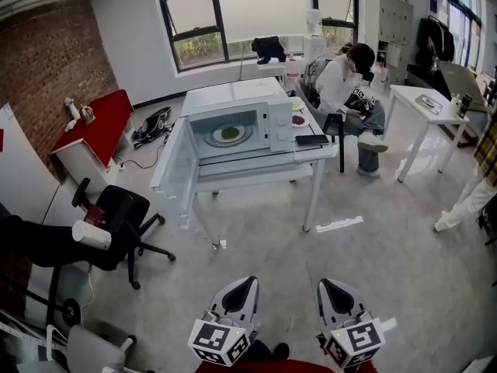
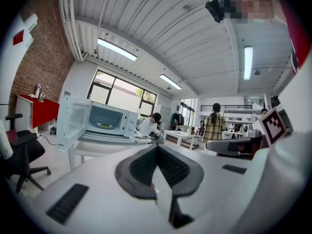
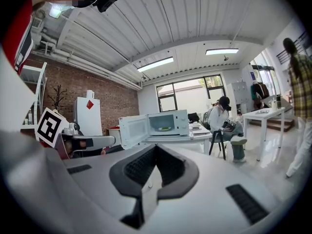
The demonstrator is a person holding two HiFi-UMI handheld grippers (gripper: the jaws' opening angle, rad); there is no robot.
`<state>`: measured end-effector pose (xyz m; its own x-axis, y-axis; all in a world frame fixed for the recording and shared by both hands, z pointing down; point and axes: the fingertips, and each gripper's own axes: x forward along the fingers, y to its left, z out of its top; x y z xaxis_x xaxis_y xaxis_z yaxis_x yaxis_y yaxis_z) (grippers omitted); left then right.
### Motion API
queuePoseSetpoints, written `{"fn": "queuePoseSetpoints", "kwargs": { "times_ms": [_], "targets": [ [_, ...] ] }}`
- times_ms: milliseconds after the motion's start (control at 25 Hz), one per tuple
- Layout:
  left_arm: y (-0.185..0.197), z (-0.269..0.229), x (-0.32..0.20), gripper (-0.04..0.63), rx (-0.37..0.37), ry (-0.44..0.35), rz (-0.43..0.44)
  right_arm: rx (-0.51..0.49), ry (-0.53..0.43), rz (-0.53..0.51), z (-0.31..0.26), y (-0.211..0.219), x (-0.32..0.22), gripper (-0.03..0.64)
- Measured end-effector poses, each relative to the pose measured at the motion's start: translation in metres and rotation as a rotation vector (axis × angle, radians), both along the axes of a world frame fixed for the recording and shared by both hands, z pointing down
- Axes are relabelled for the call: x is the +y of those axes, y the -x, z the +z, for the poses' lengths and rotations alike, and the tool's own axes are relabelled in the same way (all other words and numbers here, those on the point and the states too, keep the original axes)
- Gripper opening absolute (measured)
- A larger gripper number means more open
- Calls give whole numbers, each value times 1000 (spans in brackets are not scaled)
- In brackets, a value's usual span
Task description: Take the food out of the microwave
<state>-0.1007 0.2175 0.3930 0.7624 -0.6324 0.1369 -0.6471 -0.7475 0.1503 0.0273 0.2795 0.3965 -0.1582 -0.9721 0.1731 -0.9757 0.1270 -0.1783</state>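
**Head view.** Food [image 1: 229, 134] lies as a green patch on a plate inside the microwave [image 1: 233, 103], too far off to identify. The microwave door [image 1: 174, 168] stands swung open to the left. The left gripper [image 1: 247, 284] and right gripper [image 1: 332, 286] sit at the near edge, their bodies cut off by the frame, well apart from the microwave. The microwave rests on a white table [image 1: 314, 156] on a grey floor, and a dark flat device [image 1: 311, 140] lies on the table to its right. A brick wall [image 1: 46, 61] and a red-topped cabinet [image 1: 97, 127] are at the far left. A black office chair [image 1: 124, 216] stands left of the table. A seated person [image 1: 345, 84] is behind the table at far right.

**Left gripper view.** The jaws are clenched tip to tip with nothing between them. The gripper body hides the floor. The open microwave shows at far left, with the green food on its plate inside. A standing person in a plaid shirt [image 2: 213, 126] is at far right.

**Right gripper view.** The jaws are likewise pressed together and empty. The microwave sits straight ahead, far off, with its door open to the left and the food visible inside. No object blocks the path across the floor.
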Motion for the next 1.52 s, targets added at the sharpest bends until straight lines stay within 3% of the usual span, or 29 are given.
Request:
{"fn": "queuePoseSetpoints", "kwargs": {
  "times_ms": [440,800,960,1160,1520],
  "targets": [
    [-6,-13,-21,9,-16,-44,-60,0,-14,-11,-1,-15,-15,14],
    [-3,-14,-75,9,-11,-44,-113,-9,9,-48,2,-19,-62,14],
    [-8,-9,-118,9,-7,-39,-122,10,19,-53,2,-22,-100,14],
    [-18,-7,-188,9,-15,-52,-130,86,-73,-61,-2,-36,-165,14],
    [-33,-7,-321,9,-5,10,-159,64,-37,-86,-11,-39,-296,14]
  ]
}}
